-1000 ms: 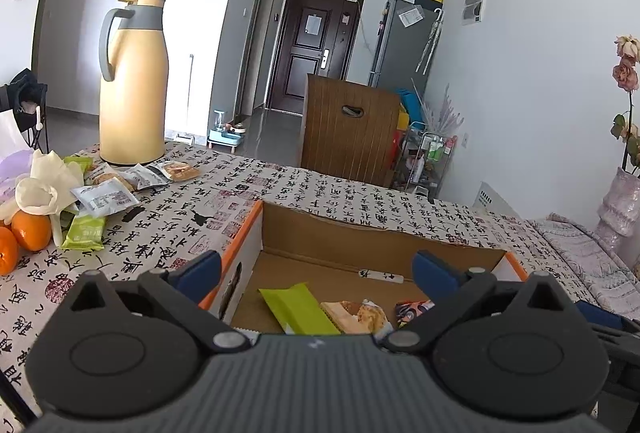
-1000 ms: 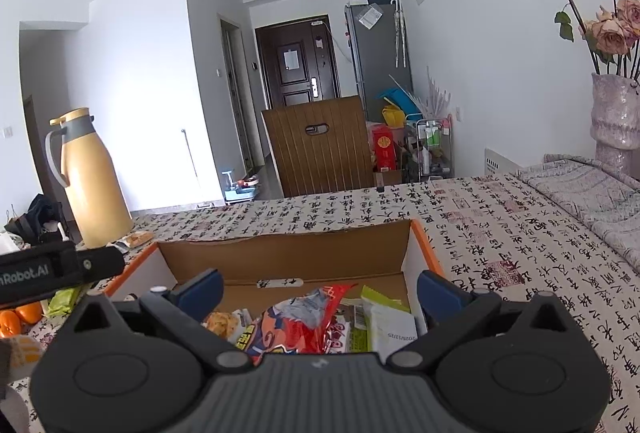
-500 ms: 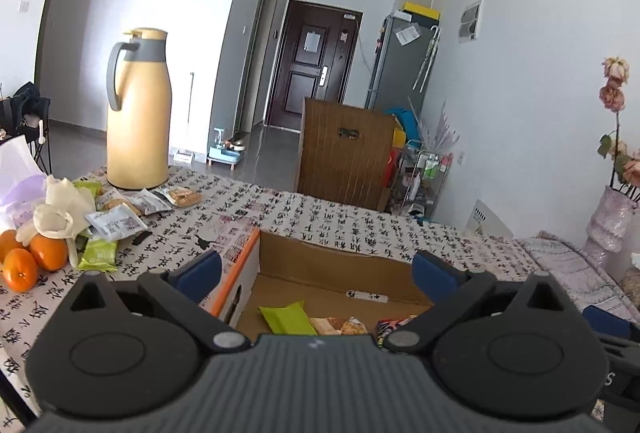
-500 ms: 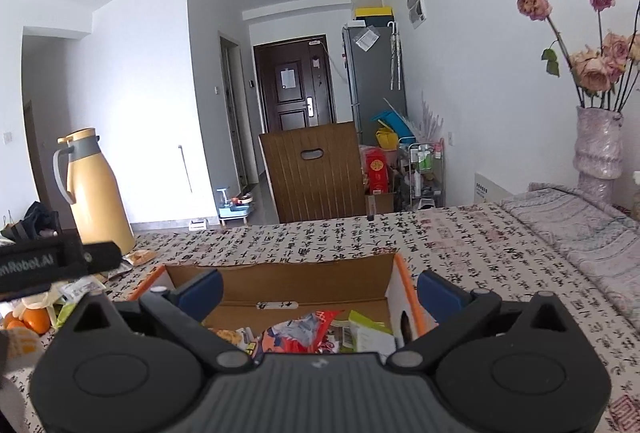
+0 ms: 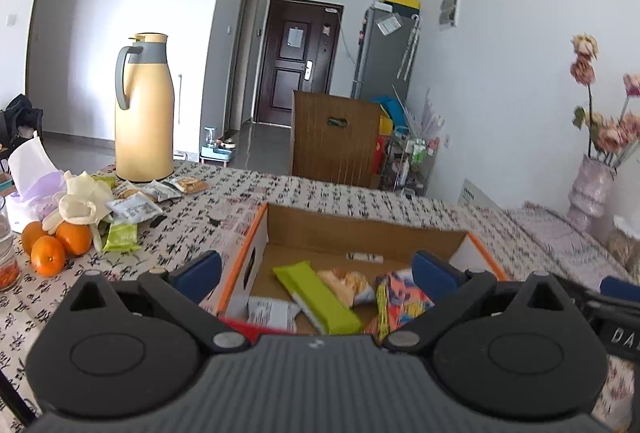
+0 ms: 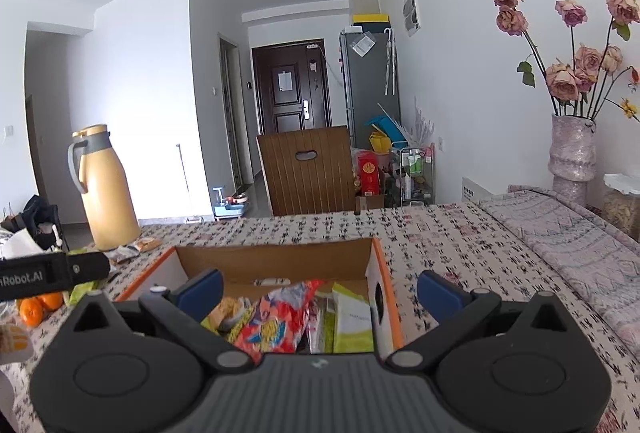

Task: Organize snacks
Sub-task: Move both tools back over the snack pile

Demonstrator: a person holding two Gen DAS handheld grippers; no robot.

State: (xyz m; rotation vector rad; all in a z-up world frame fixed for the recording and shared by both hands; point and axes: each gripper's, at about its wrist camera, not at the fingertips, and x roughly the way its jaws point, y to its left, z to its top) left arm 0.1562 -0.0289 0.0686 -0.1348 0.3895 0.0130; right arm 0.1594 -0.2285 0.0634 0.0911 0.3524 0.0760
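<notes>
Both cameras have dipped back toward the cardboard box [image 5: 362,233] after tilting up at the room half a second ago, so more of its floor and contents fill the lower centre of each frame. That suggests the pair is lining up for another pick or drop, with the sorting only partly done.

The left gripper [image 5: 316,271] hangs spread wide and empty above the box's near edge; the right gripper [image 6: 318,291] is likewise parted, holding nothing.

The left view shows what the right barely catches: a loose heap of snack packets [image 5: 138,207] unsorted at centre left beside the yellow thermos [image 5: 144,113], next to three oranges [image 5: 54,243] and a pair of gloves [image 5: 82,203].

Inside the box, the left view picks out a green bar [image 5: 316,295] and a white packet [image 5: 272,313]. The right view alone shows the red printed bag [image 6: 278,317] propped upright and a pale green pouch [image 6: 352,317] against the right wall.
</notes>
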